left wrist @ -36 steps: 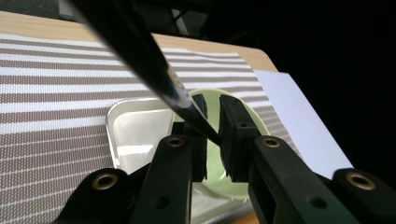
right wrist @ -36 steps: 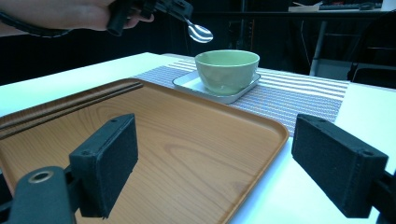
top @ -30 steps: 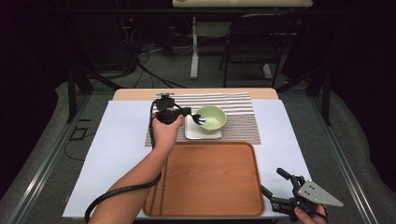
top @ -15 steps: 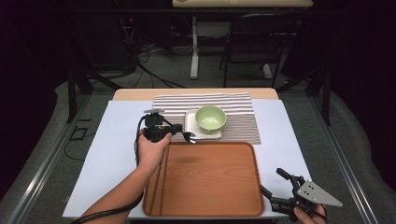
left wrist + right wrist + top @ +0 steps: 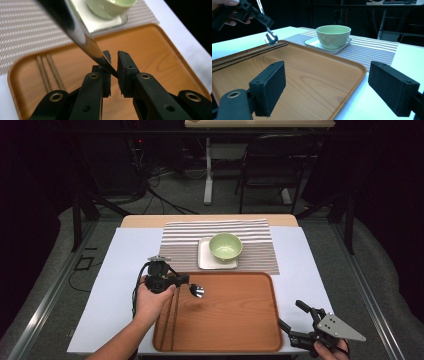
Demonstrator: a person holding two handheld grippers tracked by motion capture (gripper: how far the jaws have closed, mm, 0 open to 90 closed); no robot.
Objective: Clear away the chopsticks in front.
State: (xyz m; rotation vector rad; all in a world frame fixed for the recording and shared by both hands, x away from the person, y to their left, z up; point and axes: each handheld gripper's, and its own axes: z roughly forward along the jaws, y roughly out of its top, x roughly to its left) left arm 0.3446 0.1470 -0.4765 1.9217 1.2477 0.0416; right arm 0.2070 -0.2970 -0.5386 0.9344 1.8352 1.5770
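Spoon (image 5: 196,291) pinched in left gripper (image 5: 184,281) fingers, hovering above tray (image 5: 240,330) near chopsticks (image 5: 170,320). Right gripper (image 5: 291,324) fingers wide, empty. Risk: thin handle pivoting, spoon slipping onto tray.

The left gripper's (image 5: 113,65) black jaws pinch a shiny metal spoon handle (image 5: 75,27) above an orange-brown wooden tray (image 5: 155,55) holding two brown chopsticks (image 5: 48,73); beyond, a pale green bowl (image 5: 110,6) sits on a white square plate (image 5: 105,22).
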